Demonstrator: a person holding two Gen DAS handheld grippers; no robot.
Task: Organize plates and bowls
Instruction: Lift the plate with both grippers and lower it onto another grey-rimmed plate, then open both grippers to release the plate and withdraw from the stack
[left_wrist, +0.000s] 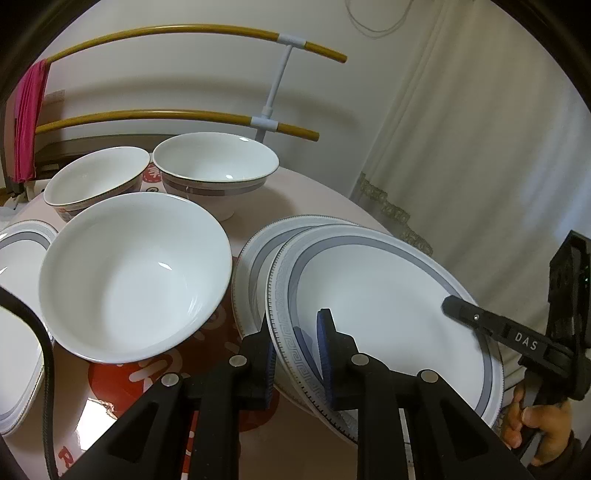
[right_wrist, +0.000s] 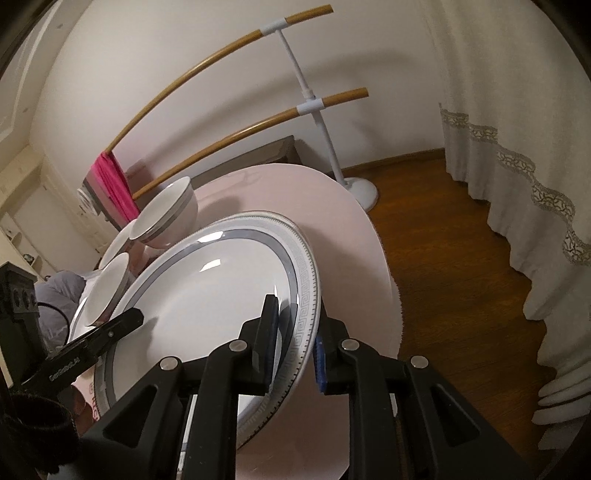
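Observation:
A white plate with a grey band (left_wrist: 388, 295) lies over a second matching plate (left_wrist: 255, 254), offset to the right. My left gripper (left_wrist: 295, 328) is shut on its left rim. My right gripper (right_wrist: 295, 317) is shut on the opposite rim of the same plate (right_wrist: 207, 295), and one of its fingers (left_wrist: 461, 308) shows in the left wrist view. Three white bowls stand to the left: a near one (left_wrist: 136, 280), a back left one (left_wrist: 96, 181) and a back right one (left_wrist: 216, 166). Two more plates (left_wrist: 22, 251) sit at the far left.
The round pink table (right_wrist: 332, 206) ends close to the right of the held plate, with wooden floor (right_wrist: 443, 240) below. A rack with yellow bars (left_wrist: 184, 114) and a pink cloth (left_wrist: 29, 122) stands behind. A curtain (left_wrist: 480, 147) hangs on the right. A person's hand (left_wrist: 535, 424) holds the right gripper.

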